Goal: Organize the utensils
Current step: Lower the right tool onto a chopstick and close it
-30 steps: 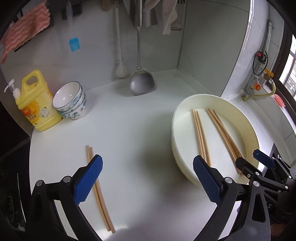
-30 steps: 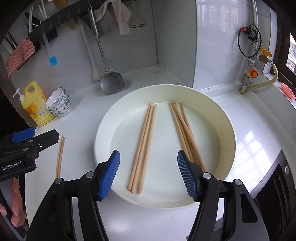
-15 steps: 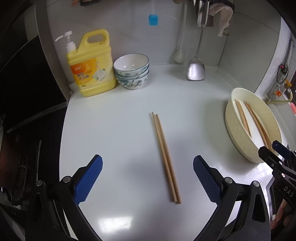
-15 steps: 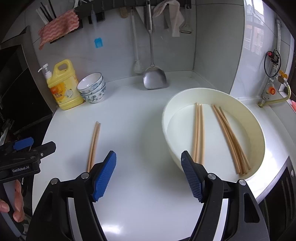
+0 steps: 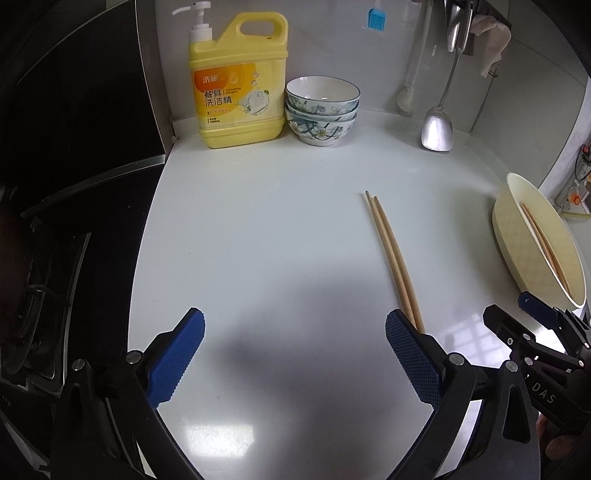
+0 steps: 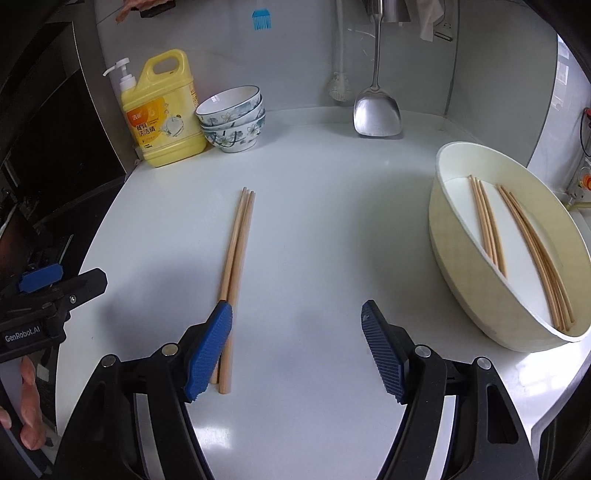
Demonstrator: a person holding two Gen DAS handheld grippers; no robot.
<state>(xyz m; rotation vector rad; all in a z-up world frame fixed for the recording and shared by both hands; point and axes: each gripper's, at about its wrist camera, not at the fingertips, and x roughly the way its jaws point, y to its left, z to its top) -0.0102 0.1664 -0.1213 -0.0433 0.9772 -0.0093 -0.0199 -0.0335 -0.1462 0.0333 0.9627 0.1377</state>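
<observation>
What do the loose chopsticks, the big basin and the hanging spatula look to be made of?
Chopsticks: probably wood or bamboo, matte pale tan.
Basin: likely plastic, cream, smooth, dull sheen.
Spatula: metal, apparently stainless steel, with a bright mirror-like reflection.

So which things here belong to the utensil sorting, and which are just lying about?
Job:
pair of chopsticks on the counter
cream basin
chopsticks in the basin

Lying about:
yellow detergent bottle
stacked bowls
hanging metal spatula
blue brush
</observation>
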